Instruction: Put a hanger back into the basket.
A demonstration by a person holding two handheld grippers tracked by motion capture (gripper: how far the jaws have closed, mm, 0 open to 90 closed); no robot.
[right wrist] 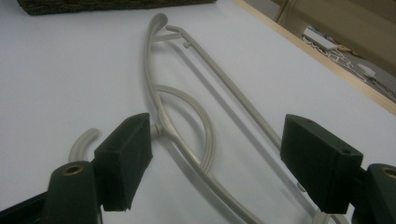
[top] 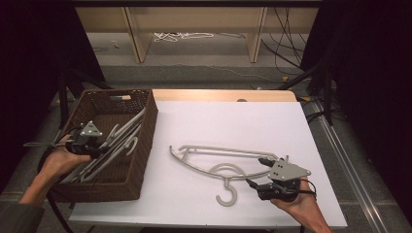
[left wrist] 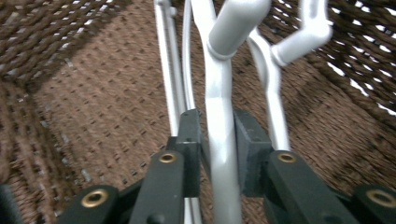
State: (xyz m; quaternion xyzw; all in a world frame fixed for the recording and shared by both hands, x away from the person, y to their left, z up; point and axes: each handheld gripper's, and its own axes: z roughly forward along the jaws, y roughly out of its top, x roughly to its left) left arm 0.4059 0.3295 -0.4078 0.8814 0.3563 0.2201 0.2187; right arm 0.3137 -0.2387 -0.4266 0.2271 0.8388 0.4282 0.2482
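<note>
Counter (top: 204, 121): white top with a wooden far edge; its near left corner is hidden behind the basket.

Wicker basket (top: 138, 145): dark brown, rectangular, on the counter's left side. It holds several pale grey hangers (top: 119, 141) lying lengthwise; their number is hard to make out, as they overlap and the hand covers the near ends.

Single hanger (top: 223, 160): pale grey plastic, flat on the counter right of the basket, hook toward the near edge. Its right end is hidden under the right hand-held gripper.

Left hand-held gripper (top: 99, 145): inside the basket, jaws closed on the shaft of one hanger (left wrist: 219, 121), pads touching both sides.

Right hand-held gripper (top: 256, 172): low over the counter, jaws wide apart, straddling the single hanger's right arm (right wrist: 196, 154) without gripping it.

Background: wooden legs and loose cables on the floor beyond the counter.
</note>
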